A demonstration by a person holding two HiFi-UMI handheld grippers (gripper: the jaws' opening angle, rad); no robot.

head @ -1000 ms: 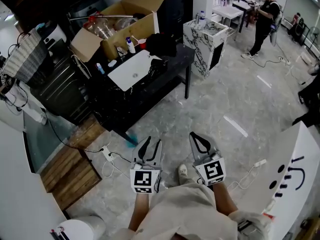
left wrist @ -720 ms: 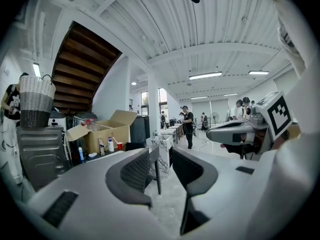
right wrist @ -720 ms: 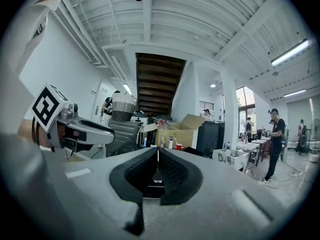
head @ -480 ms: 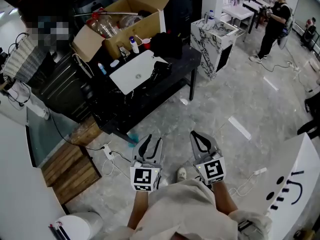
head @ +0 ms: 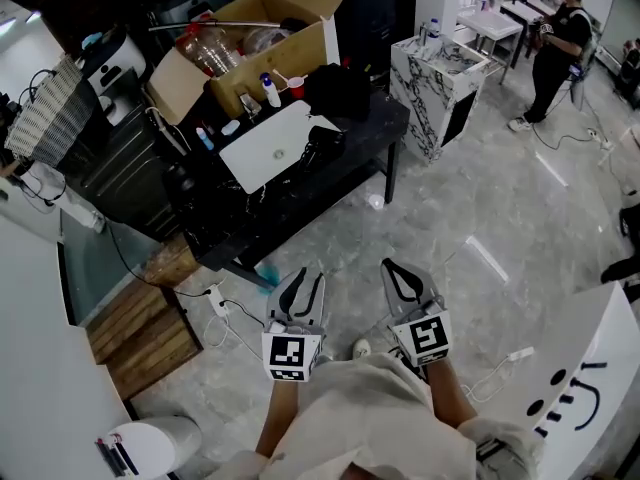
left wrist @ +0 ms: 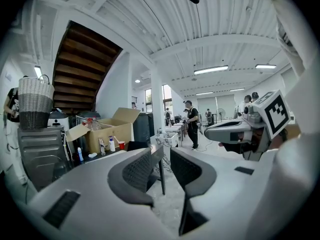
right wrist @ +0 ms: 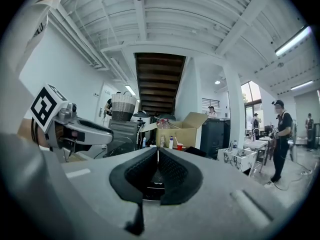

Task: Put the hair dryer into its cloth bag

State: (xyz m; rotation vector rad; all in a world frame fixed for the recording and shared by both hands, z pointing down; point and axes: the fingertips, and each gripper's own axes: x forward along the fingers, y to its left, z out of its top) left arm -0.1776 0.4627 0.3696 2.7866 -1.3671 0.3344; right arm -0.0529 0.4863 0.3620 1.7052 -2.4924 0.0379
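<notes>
On the black table (head: pixel 330 173) ahead lies a white cloth bag (head: pixel 268 146), flat, with a small black object (head: pixel 320 148) at its right edge that looks like the hair dryer. Both grippers are held level over the floor, well short of the table. My left gripper (head: pixel 300 280) (left wrist: pixel 161 156) has a narrow gap between its jaws, which are closing with nothing between them. My right gripper (head: pixel 398 268) (right wrist: pixel 158 156) is shut and holds nothing.
An open cardboard box (head: pixel 250 43) with bottles stands at the table's back, with small bottles and a red cup beside it. A marble-patterned block (head: pixel 440 63) stands right of the table. A power strip and cables (head: pixel 215 303) lie on the floor. A person (head: pixel 560 28) stands far right.
The view has advanced toward the table, which has come closer and shifted slightly right. Both grippers keep their place in front of the body.
</notes>
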